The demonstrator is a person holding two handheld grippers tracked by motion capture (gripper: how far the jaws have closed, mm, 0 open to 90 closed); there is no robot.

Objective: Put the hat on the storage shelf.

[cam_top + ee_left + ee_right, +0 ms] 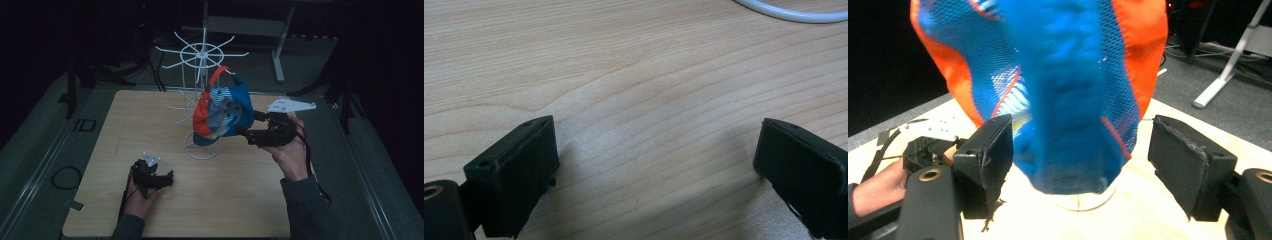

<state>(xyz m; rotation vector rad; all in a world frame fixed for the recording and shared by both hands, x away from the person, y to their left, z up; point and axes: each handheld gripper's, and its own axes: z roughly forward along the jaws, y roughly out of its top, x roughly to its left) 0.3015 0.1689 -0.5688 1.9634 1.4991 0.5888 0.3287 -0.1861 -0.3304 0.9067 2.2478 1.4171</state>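
A blue, orange and striped mesh cap (222, 112) hangs on a white wire rack (200, 52) at the middle of the wooden table (150, 115). My right gripper (249, 124) is at the cap's right side, held up off the table. In the right gripper view it (1080, 135) is open, with the cap (1068, 100) hanging between and just beyond its wide-apart jaws. My left gripper (169, 179) rests low on the table near the front left. It (656, 135) is open over bare wood, nothing between its jaws.
The rack's round wire base (202, 150) sits on the table under the cap; its white ring (794, 12) curves across the top right of the left gripper view. A white desk leg (279, 60) and cables stand beyond the table's far edge. Surroundings are dark.
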